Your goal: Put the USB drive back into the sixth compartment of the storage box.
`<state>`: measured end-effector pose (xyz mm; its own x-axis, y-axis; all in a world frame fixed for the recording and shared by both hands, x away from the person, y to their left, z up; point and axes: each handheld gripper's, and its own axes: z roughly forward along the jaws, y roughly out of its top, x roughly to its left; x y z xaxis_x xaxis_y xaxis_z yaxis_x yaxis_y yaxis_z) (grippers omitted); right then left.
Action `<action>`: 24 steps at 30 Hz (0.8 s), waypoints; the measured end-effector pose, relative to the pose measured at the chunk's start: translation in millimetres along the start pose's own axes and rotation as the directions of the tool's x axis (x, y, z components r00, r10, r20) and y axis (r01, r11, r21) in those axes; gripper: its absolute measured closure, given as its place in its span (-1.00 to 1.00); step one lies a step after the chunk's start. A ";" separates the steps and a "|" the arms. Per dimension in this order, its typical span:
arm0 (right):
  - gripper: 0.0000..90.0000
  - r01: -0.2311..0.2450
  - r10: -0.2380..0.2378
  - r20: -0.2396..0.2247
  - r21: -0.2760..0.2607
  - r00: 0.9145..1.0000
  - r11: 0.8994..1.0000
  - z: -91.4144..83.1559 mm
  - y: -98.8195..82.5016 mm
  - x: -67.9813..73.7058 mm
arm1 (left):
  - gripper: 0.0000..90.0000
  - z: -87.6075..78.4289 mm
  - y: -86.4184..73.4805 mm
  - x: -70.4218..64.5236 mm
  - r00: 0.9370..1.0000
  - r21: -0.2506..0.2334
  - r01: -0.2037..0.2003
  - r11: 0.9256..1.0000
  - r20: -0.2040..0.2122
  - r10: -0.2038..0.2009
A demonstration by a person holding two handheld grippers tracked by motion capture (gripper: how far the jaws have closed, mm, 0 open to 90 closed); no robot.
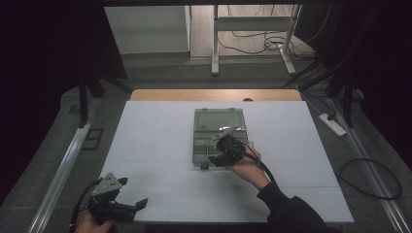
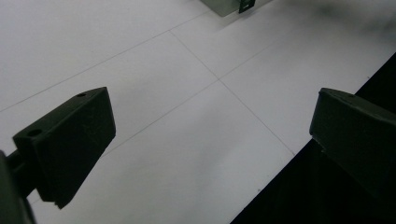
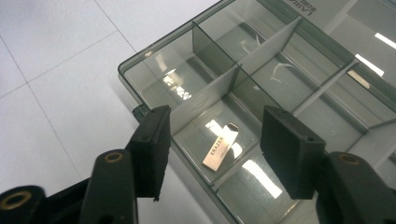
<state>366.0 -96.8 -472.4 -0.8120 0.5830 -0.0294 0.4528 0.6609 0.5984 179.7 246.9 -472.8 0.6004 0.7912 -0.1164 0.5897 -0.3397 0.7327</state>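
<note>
Jaws, left gripper [image 1: 130, 191]: spread wide, nothing between them, held above the near left corner of the white table [image 1: 155, 141].
Jaws, right gripper [image 3: 212, 154]: parted, nothing pinched; seen over the near edge of the box.
Compartment box [image 1: 218, 130]: clear grey, lid open, set near the table's middle, well apart from the left gripper.
Eraser [image 3: 220, 150]: small, labelled, lying flat in a near compartment, seen between the right jaws, untouched.

From above I look down the table [image 1: 145, 145]; my right camera sits close over the box [image 3: 154, 65], which both views share.
</note>
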 end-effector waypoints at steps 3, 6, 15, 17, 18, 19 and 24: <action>-0.16 -0.003 0.003 -0.002 -0.001 1.000 1.000 -2.2 -0.7 0.1 | -1.00 0.0 0.1 0.1 1.000 0.000 0.000 1.000 0.001 0.000; -0.24 -0.004 0.004 -0.011 -0.001 1.000 1.000 -3.1 -1.1 0.5 | -1.00 0.0 0.1 0.1 1.000 0.000 -0.001 1.000 0.001 0.001; -0.50 -0.033 0.034 -0.030 0.006 0.999 0.999 -6.4 -2.1 3.1 | -1.00 -0.1 0.1 0.1 1.000 0.000 0.001 1.000 0.002 -0.001; -0.55 -0.036 0.036 -0.034 0.001 0.999 0.999 -7.6 -2.3 2.7 | -1.00 -0.1 0.2 0.2 1.000 -0.001 0.002 1.000 0.001 -0.002; -0.56 -0.035 0.035 -0.029 -0.004 0.999 0.999 -8.5 -2.7 2.8 | -1.00 -0.1 0.2 0.1 1.000 -0.001 0.001 1.000 0.002 -0.001; -0.57 -0.036 0.035 -0.034 -0.007 0.999 0.999 -9.2 -3.0 2.7 | -1.00 -0.1 0.2 0.2 1.000 0.001 0.000 1.000 0.002 0.000; -0.65 -0.037 0.036 -0.048 -0.017 0.998 0.999 -11.9 -4.6 1.8 | -1.00 -0.1 0.1 0.4 1.000 -0.002 0.004 1.000 0.003 -0.004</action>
<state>358.1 -104.4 -465.6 -0.8117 0.5832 0.0309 0.4763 0.6305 0.6129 179.9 247.2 -472.6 0.5997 0.7911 -0.1210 0.5911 -0.3359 0.7334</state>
